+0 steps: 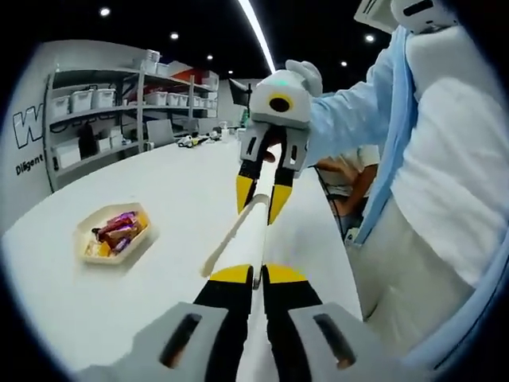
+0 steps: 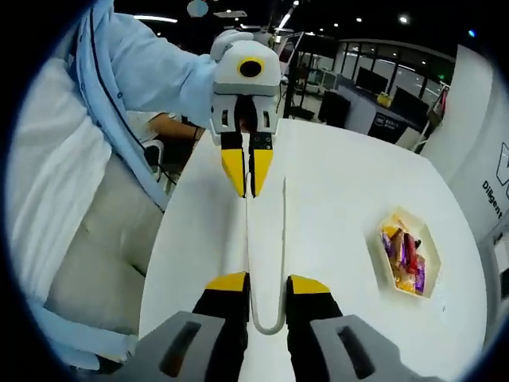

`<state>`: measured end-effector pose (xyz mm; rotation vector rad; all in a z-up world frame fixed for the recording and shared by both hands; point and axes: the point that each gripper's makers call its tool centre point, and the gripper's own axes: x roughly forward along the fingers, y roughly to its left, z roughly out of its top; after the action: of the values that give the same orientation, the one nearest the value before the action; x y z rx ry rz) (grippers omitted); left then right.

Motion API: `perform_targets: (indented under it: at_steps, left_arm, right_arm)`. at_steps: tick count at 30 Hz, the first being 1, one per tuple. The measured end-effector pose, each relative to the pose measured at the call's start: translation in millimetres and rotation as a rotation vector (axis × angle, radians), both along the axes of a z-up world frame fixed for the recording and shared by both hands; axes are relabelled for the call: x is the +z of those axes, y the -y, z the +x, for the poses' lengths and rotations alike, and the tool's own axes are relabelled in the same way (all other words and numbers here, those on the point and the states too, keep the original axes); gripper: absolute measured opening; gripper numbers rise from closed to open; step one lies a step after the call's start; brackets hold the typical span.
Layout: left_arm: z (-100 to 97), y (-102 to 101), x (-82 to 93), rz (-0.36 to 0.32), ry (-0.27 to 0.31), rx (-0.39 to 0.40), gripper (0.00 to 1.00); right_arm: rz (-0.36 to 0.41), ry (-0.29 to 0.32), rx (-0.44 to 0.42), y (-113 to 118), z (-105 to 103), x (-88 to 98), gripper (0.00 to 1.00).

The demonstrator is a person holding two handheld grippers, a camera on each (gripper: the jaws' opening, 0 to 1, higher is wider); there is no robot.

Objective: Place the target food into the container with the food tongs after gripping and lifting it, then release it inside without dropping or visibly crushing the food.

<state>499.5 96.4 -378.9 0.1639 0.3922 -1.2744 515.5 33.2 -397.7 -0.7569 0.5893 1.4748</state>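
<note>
White food tongs [image 1: 250, 231] span between my two grippers above the white table. My left gripper [image 1: 257, 275] is shut on the tip of one tong arm, and the other arm [image 1: 227, 243] splays free to the left. My right gripper [image 2: 267, 284] is closed around the tongs [image 2: 266, 239] near their U-shaped hinge end. In the right gripper view the left gripper [image 2: 247, 171] faces me from the top, and in the left gripper view the right gripper [image 1: 262, 193] does the same. A cream hexagonal container [image 1: 89, 225] [image 2: 430, 243] rests on the table, holding wrapped candies [image 1: 119, 229] [image 2: 404, 259] in purple and orange.
The white table [image 1: 167, 191] [image 2: 334, 191] is long, with its edge close to a person in a light blue shirt [image 1: 358, 111] [image 2: 151, 72] and white apron. Shelves with bins [image 1: 103, 103] stand at the far end. Desks and screens [image 2: 374, 87] sit beyond the table.
</note>
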Motion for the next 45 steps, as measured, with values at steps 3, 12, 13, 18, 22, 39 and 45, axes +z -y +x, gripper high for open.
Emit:
perform_targets:
  at_steps: [3,12,13,18,22,39,45]
  left_arm:
    - [4.6,-8.6,-0.6,-0.003,0.005,0.034,0.12]
    - [5.9,-20.9,-2.0,-0.017,0.009,0.089,0.19]
    - [5.8,-20.8,-1.0,-0.021,0.009,0.093,0.21]
    - [0.4,-27.4,7.5,-0.049,0.015,0.132,0.22]
    - [-5.8,-38.9,5.2,-0.041,0.006,0.162,0.22]
    - [-19.5,-71.2,6.3,-0.021,-0.016,0.268,0.2]
    - [-18.9,-74.9,7.3,-0.022,-0.014,0.279,0.19]
  right_arm:
    - [-0.015,0.004,0.0,3.6,3.5,-7.7,0.09]
    - [-0.022,0.019,-0.016,4.3,21.1,-29.3,0.09]
    - [-0.022,0.017,-0.018,4.1,22.7,-30.8,0.09]
    - [-0.051,0.005,-0.048,4.5,46.4,-53.7,0.09]
    - [-0.063,-0.014,-0.062,3.7,57.1,-63.7,0.1]
    - [-0.114,-0.02,-0.011,-0.9,77.1,-99.8,0.1]
    - [-0.112,-0.022,-0.008,-1.6,77.8,-105.1,0.1]
